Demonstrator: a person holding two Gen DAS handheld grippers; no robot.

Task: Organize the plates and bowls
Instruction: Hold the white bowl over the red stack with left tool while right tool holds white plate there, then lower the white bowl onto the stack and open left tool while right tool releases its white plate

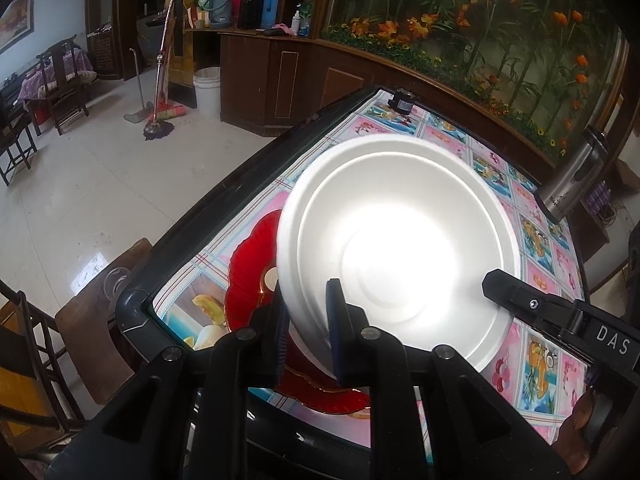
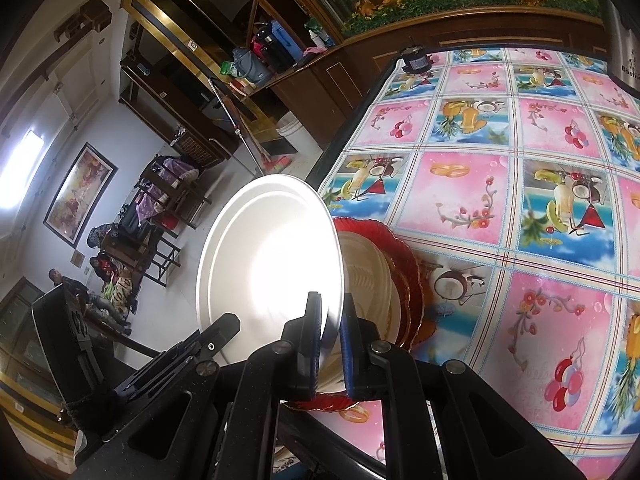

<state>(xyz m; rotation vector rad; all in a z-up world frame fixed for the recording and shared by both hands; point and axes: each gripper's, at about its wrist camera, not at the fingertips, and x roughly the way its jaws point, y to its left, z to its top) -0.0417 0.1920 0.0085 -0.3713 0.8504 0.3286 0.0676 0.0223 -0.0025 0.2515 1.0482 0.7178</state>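
Basically: mid-stacking, white dish up in the air over the pile
L gripper (image 1: 306, 320): pads clamped on near rim of white foam bowl (image 1: 400, 248), rim sits betw the two blue pads
R gripper (image 2: 330, 344): closed on rim of the same bowl (image 2: 272, 268); its black tip also shows in left wrist view at the bowl's right edge
Bowl pose: tilted, lifted off the table, inside facing both cams, centre blown out by glare so detail there can't be read
Bowl loc: above/against the red plate (image 1: 248, 276), near the table's corner
Stack: red scalloped plate on the tablecloth (image 2: 520, 184), w/ at least one cream ribbed dish (image 2: 368, 272) nested on it in right wrist view; exact count can't tell
Step (my read): carrying the bowl w/ both tools to nest it on the stack, not set down yet
Next move needs: level the bowl, centre it over the cream dish, lower, then release both sides together
Risk: foam is light & soft, hard pinch may dent the rim; stack sits close to table edge (image 1: 192, 232), so a nudge could slide it
Nearby: steel flask (image 1: 576, 176) at far side, well apart from the stack
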